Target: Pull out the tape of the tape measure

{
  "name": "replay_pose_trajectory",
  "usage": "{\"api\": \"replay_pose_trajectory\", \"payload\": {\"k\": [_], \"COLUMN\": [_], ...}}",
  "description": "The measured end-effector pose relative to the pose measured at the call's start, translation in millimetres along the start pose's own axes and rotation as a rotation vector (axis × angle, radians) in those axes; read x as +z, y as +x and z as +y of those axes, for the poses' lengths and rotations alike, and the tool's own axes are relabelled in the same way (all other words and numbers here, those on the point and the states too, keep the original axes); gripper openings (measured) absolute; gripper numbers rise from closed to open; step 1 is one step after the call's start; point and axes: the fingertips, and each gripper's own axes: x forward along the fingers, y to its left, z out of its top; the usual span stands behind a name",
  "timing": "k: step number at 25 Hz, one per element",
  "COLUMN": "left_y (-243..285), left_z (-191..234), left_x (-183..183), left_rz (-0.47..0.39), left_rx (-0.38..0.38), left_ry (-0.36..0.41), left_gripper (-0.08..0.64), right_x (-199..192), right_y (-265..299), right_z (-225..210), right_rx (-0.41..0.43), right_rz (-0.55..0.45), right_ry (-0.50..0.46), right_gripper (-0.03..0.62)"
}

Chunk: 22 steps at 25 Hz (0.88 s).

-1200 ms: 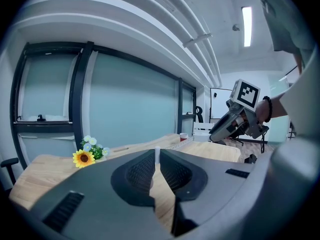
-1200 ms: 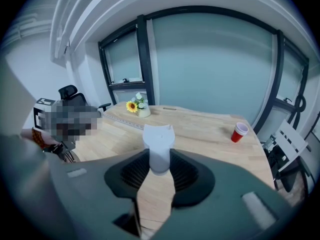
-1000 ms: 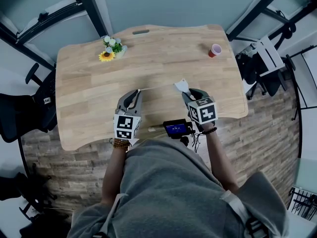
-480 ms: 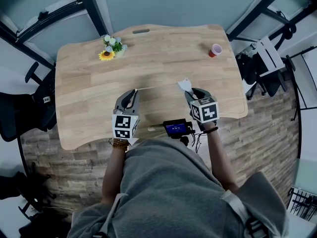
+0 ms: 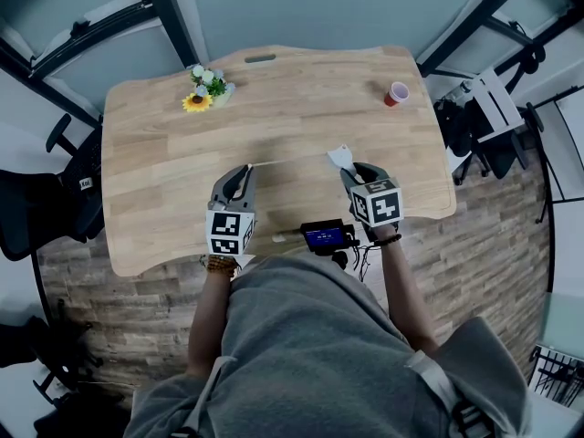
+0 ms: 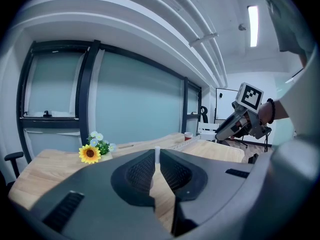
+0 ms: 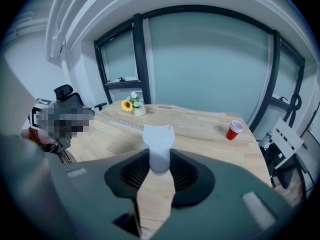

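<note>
Tape measure case [image 5: 339, 157]: upright between right gripper [image 5: 351, 170] jaws, which are moderately open and clamped on its sides. Left gripper [image 5: 247, 169]: jaws almost together, pinching the end tab [image 6: 157, 153]. Tape [image 5: 290, 162] spans gripper to gripper over the table [image 5: 155, 144]. Forearms bent, close to torso, grippers pointing away. Tab visible in left gripper view only; pad contact on the case in right gripper view only
</note>
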Motion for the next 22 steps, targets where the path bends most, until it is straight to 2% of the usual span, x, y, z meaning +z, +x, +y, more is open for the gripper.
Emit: {"api": "replay_pose_trajectory", "payload": {"k": [10, 17, 22], "left_y": [-0.8, -3.5, -4.2], "left_z": [-1.3, 7.1, 9.5], "left_x": [13.2, 3.3, 2.1], "left_rz": [-0.008, 0.004, 0.007], "left_rx": [0.006, 0.022, 0.028], "left_ry": [0.031, -0.019, -0.024], "left_gripper": [0.037, 0.038, 0.037], "right_x": [-0.9, -4.1, -4.1], "right_y": [-3.5, -7.1, -5.0], "right_z": [-11.8, -19.8, -18.1], "right_rx": [-0.030, -0.046, -0.044], "right_rz": [-0.001, -0.003, -0.002], "right_ry": [0.020, 0.032, 0.033], "right_gripper": [0.132, 0.132, 0.132]}}
